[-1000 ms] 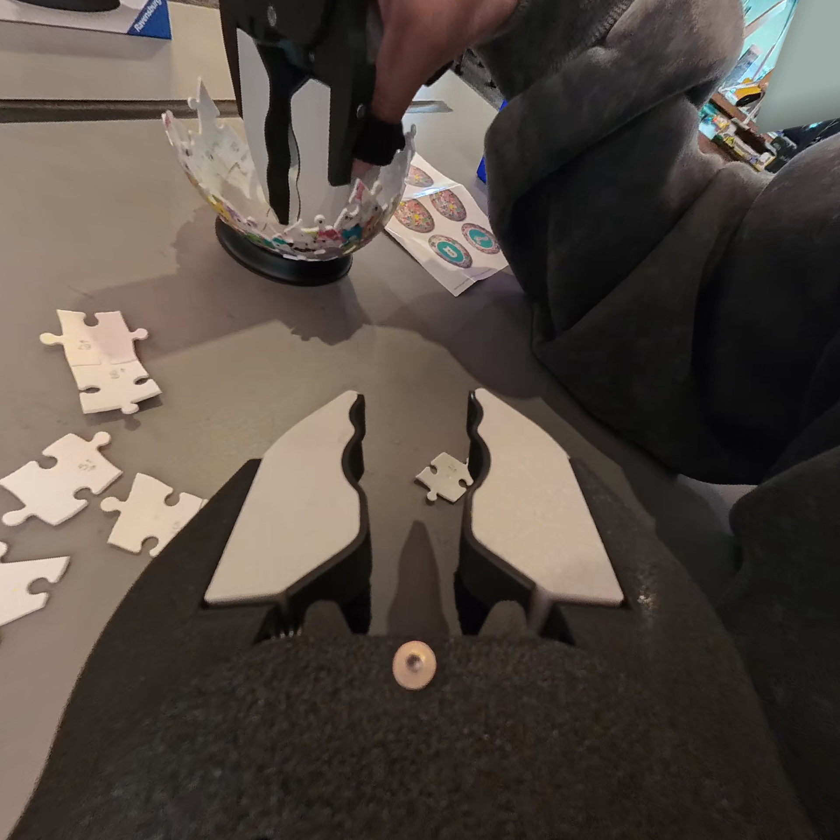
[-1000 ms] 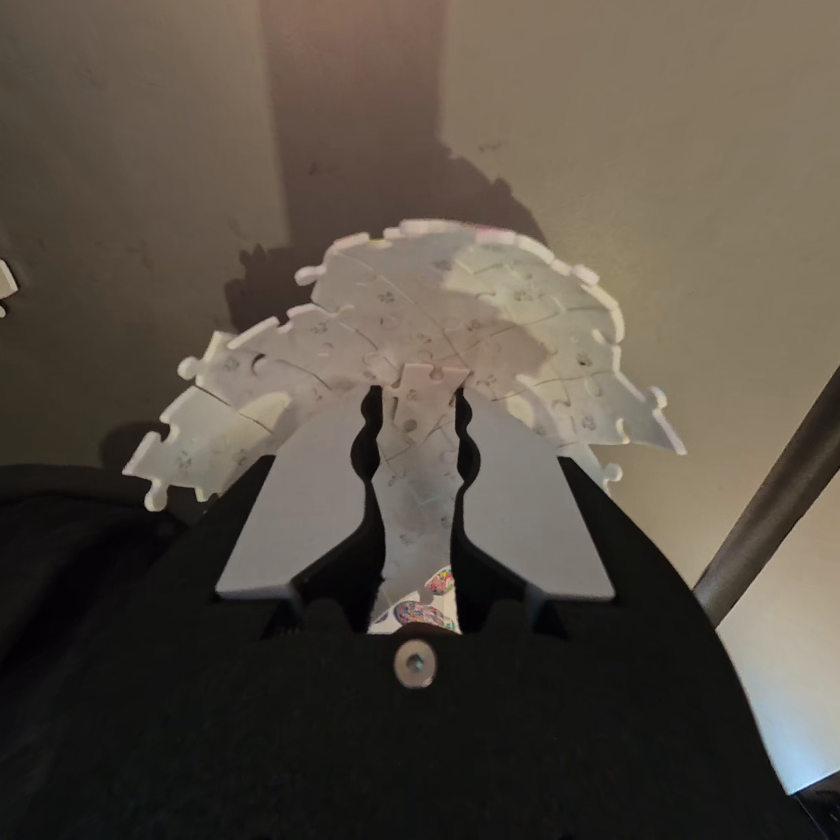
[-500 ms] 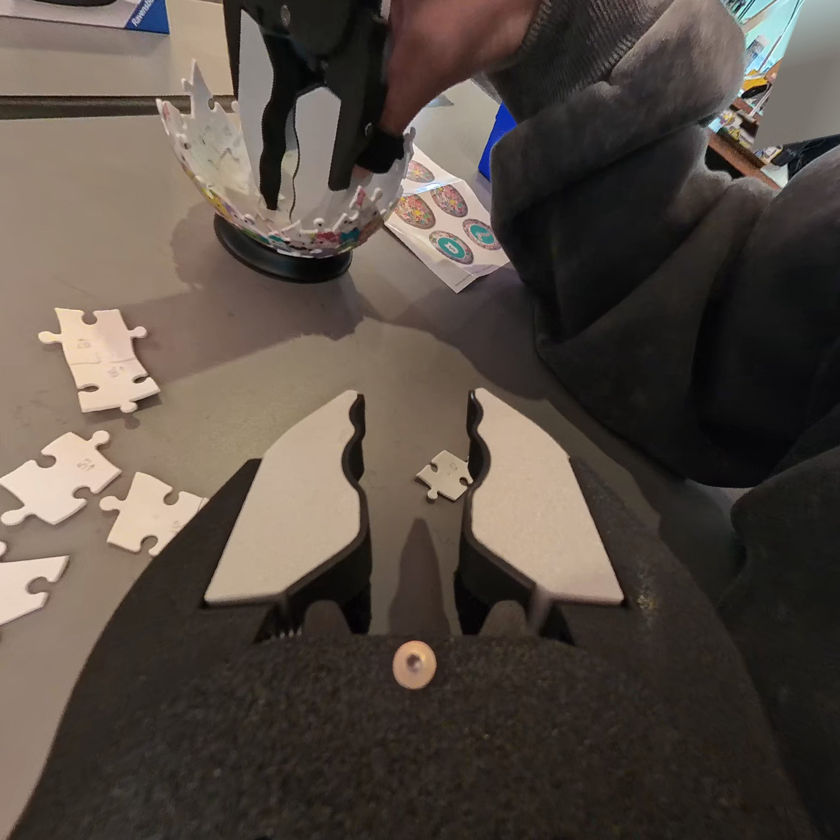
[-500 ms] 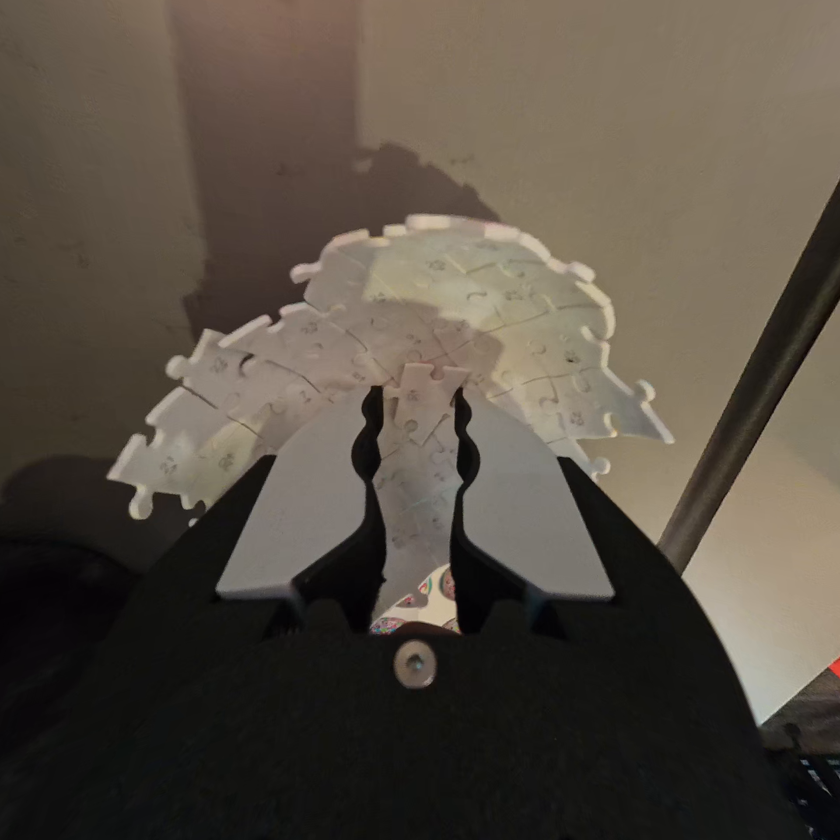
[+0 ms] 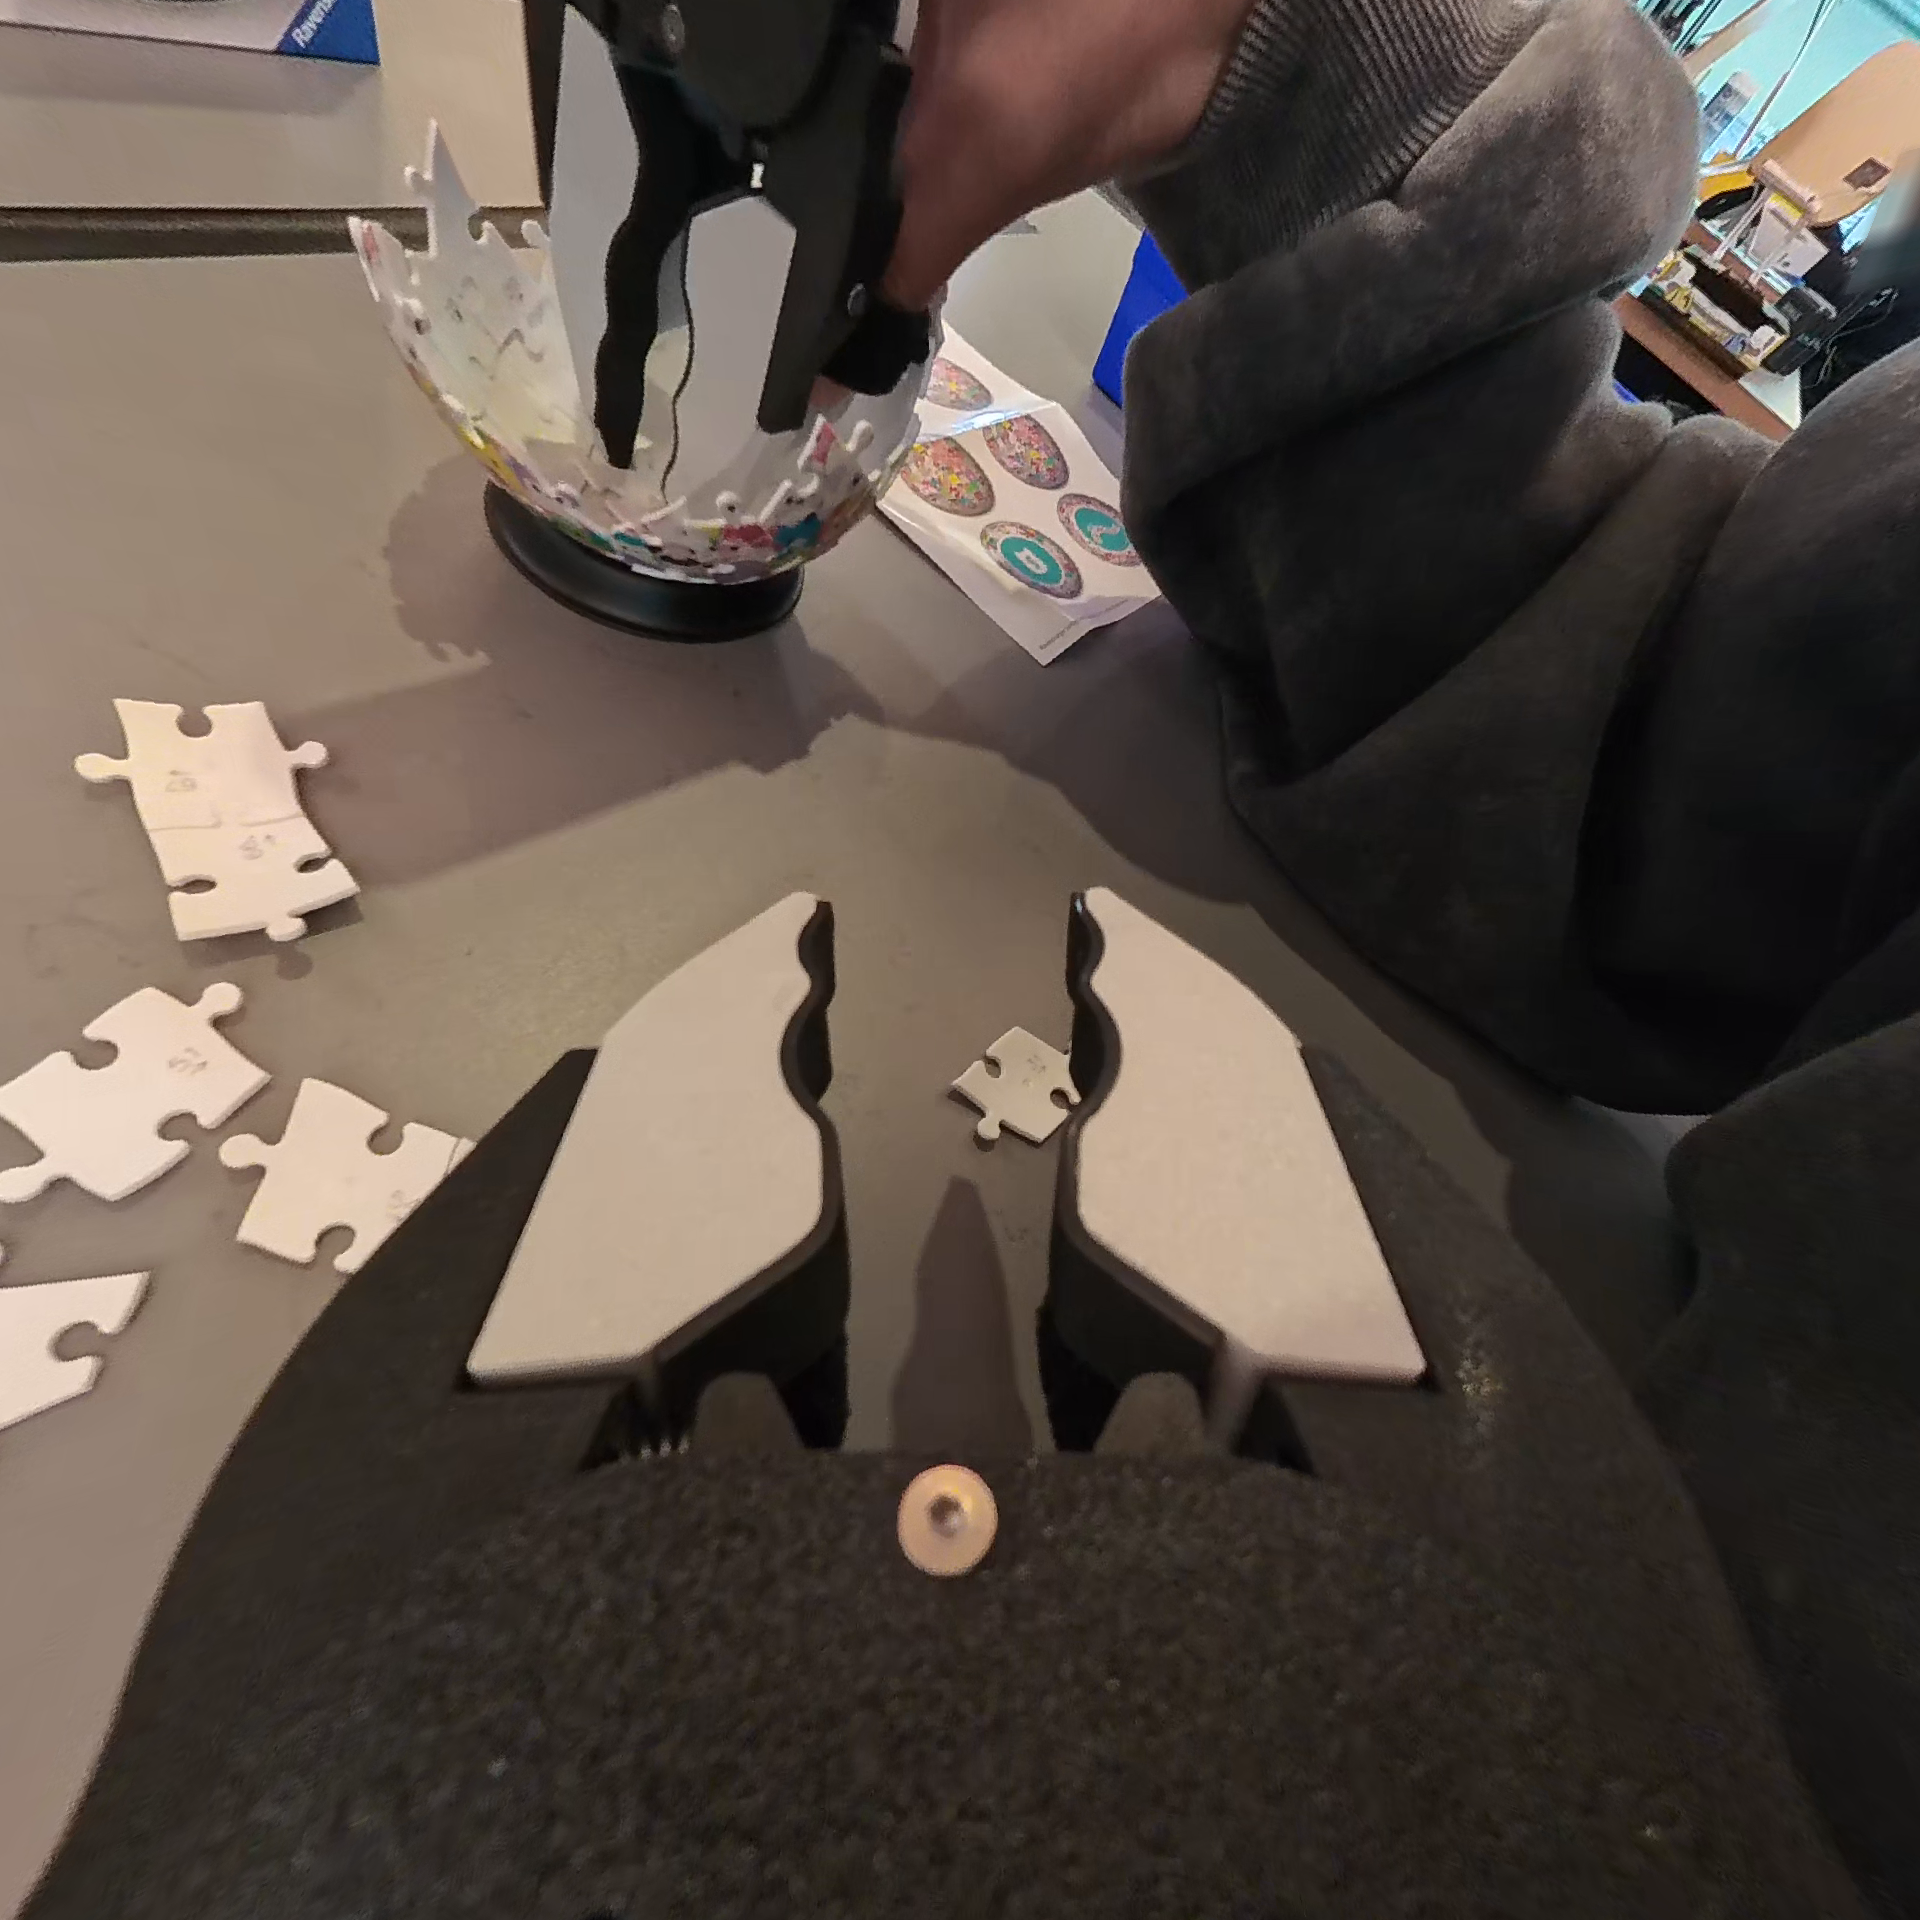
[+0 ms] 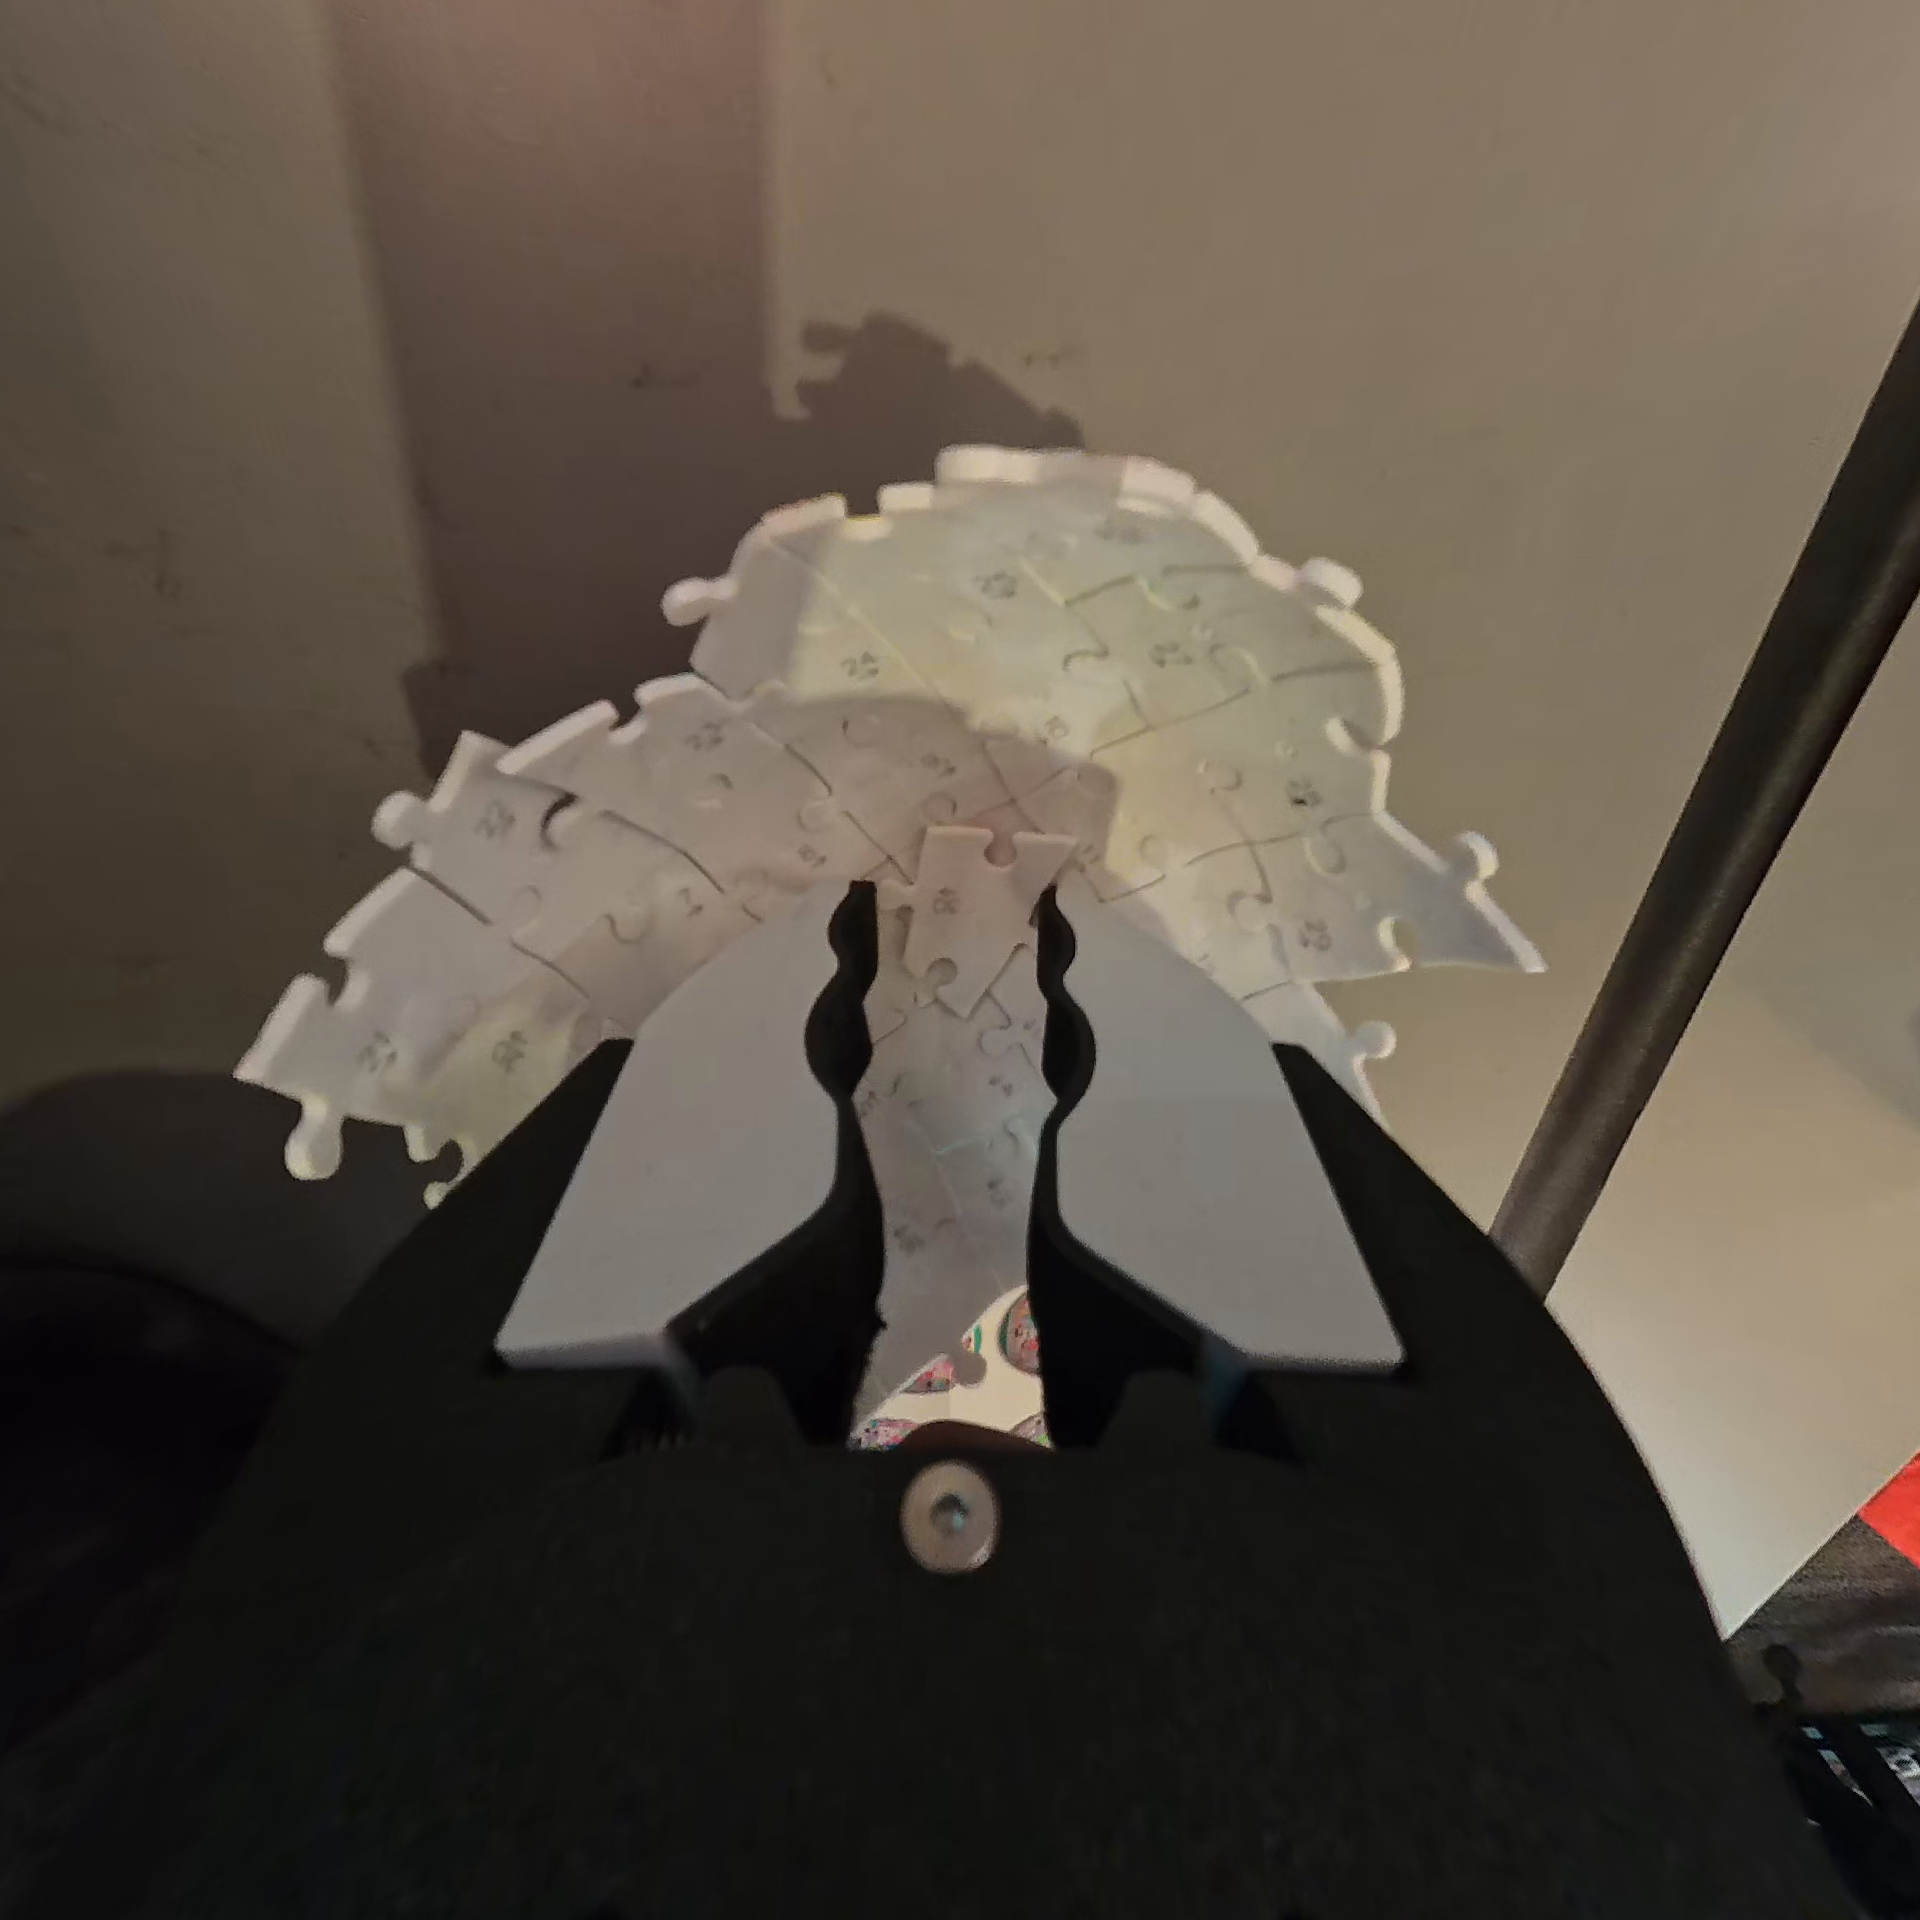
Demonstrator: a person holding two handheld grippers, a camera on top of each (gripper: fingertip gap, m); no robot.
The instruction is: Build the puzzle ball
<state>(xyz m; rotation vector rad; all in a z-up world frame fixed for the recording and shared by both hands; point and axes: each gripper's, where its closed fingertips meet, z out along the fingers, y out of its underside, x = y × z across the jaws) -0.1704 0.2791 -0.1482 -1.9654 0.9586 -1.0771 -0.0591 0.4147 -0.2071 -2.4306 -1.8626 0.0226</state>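
- The right gripper [image 6: 948, 914] reaches down into the half-built puzzle ball [image 5: 488, 322], its jaws closed on one white puzzle piece [image 6: 961, 920] near the bowl's inner wall.
- The ball's jagged rim [image 6: 1039, 468] is open above; it sits on a black stand [image 5: 644, 592] on the grey table [image 5: 208, 499].
- The left gripper [image 5: 948, 925] hangs low with jaws wide and empty; a small loose piece [image 5: 1016, 1083] lies just beside its right finger [image 5: 1195, 1132].
- More loose pieces [image 5: 223, 810] lie well left, bare tabletop between.
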